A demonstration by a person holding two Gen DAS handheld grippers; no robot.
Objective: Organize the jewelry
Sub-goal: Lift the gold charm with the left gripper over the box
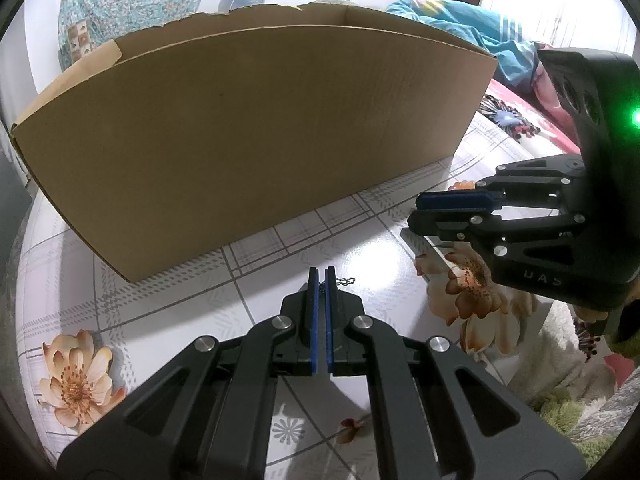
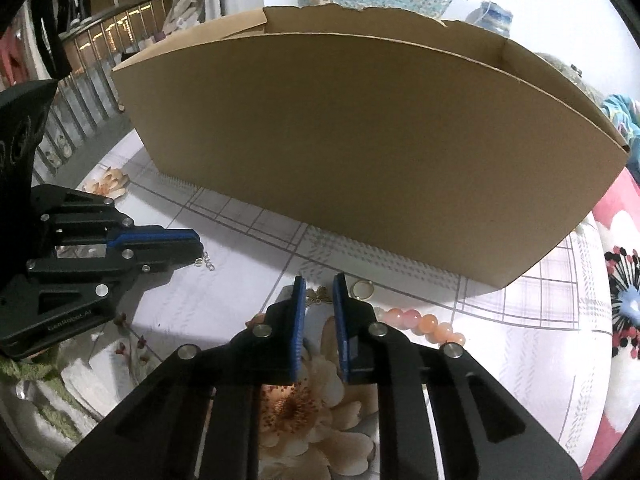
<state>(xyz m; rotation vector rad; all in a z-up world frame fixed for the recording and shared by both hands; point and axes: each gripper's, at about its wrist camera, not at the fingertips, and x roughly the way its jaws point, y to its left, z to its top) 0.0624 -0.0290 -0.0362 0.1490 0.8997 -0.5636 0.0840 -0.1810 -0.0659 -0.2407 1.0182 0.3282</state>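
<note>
My left gripper (image 1: 321,278) is shut on a thin silver chain (image 1: 346,281); a short length of it pokes out to the right of the tips. In the right wrist view the chain (image 2: 206,262) dangles under the left gripper (image 2: 195,242). My right gripper (image 2: 319,283) stands low over the floral tablecloth with a narrow gap between its blue pads (image 2: 299,300). A small gold butterfly charm (image 2: 319,295) lies in that gap, the pads close beside its wings. A gold ring (image 2: 362,289) and a pink bead bracelet (image 2: 422,322) lie just right of the fingers. The right gripper (image 1: 418,210) also shows at the right of the left wrist view.
A big open cardboard box (image 1: 256,128) stands close behind both grippers and spans most of the table's (image 1: 360,240) width. A fuzzy white and green cloth (image 1: 560,364) lies at the near right. Bedding with a red pattern (image 2: 624,280) borders the table on the right.
</note>
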